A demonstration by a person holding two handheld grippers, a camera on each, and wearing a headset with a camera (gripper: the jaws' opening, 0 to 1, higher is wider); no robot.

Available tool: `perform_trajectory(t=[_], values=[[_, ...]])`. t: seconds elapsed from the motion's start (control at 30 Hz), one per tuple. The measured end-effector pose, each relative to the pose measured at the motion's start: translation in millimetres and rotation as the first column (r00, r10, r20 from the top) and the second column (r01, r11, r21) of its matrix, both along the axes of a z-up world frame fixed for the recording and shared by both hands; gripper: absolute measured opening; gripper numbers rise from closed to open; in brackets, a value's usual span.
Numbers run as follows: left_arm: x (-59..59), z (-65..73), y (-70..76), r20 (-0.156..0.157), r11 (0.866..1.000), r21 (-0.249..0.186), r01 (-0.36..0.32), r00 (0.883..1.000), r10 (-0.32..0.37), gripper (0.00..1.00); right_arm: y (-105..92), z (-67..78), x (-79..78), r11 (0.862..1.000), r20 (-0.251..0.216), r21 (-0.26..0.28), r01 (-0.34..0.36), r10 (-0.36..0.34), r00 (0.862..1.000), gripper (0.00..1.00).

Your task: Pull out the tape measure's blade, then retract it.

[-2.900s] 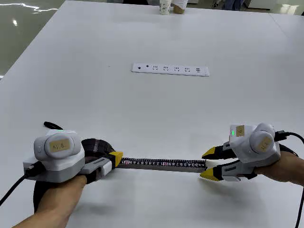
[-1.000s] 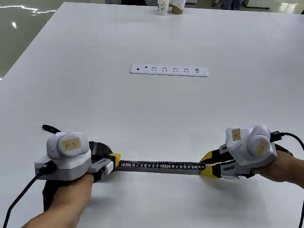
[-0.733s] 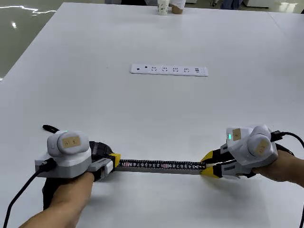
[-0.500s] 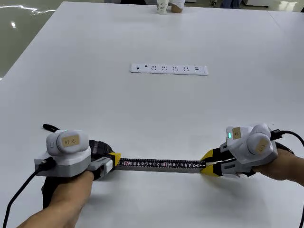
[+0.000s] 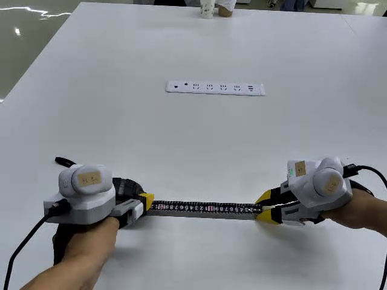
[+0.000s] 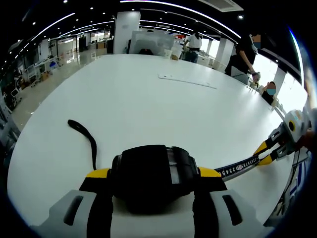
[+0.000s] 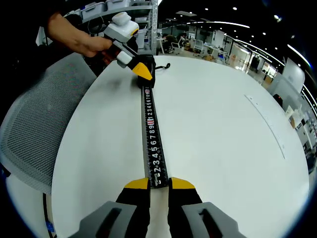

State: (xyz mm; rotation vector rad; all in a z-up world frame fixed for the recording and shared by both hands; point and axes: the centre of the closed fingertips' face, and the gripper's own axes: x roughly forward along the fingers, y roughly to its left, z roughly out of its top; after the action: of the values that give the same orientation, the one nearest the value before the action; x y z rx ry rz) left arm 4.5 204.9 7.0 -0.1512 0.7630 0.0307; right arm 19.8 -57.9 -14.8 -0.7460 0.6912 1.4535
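The black tape measure case (image 5: 126, 191) rests on the white table (image 5: 181, 145), and my left gripper (image 5: 140, 202) is shut on its sides. The left gripper view has the case (image 6: 151, 176) between the yellow-tipped jaws of my left gripper (image 6: 153, 173), its black wrist strap (image 6: 81, 134) trailing left. The dark numbered blade (image 5: 205, 209) lies flat, running right from the case. My right gripper (image 5: 264, 208) is shut on the blade's tip. In the right gripper view the blade (image 7: 151, 129) runs from my right gripper (image 7: 154, 184) up to the case (image 7: 148, 69).
A white power strip (image 5: 216, 88) lies mid-table beyond the blade. A paper cup (image 5: 208, 8) stands at the far edge. A grey mesh chair (image 7: 44, 134) sits beside the table's near edge. Cables trail from both grippers.
The right gripper, open around the blade tip 2.9 s ago, is now shut on it. Over the last second both grippers and the blade have hardly moved.
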Motion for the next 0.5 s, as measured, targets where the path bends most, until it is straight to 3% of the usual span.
perform_trajectory(t=[0.5], values=[[0.1, -0.7, 0.0, -0.001, 1.0, -0.011, 0.002, 1.0, -0.002, 0.6, -0.6, 0.0, 0.3, 1.0, 0.003, -0.001, -0.001, 0.001, 1.0, 0.1]])
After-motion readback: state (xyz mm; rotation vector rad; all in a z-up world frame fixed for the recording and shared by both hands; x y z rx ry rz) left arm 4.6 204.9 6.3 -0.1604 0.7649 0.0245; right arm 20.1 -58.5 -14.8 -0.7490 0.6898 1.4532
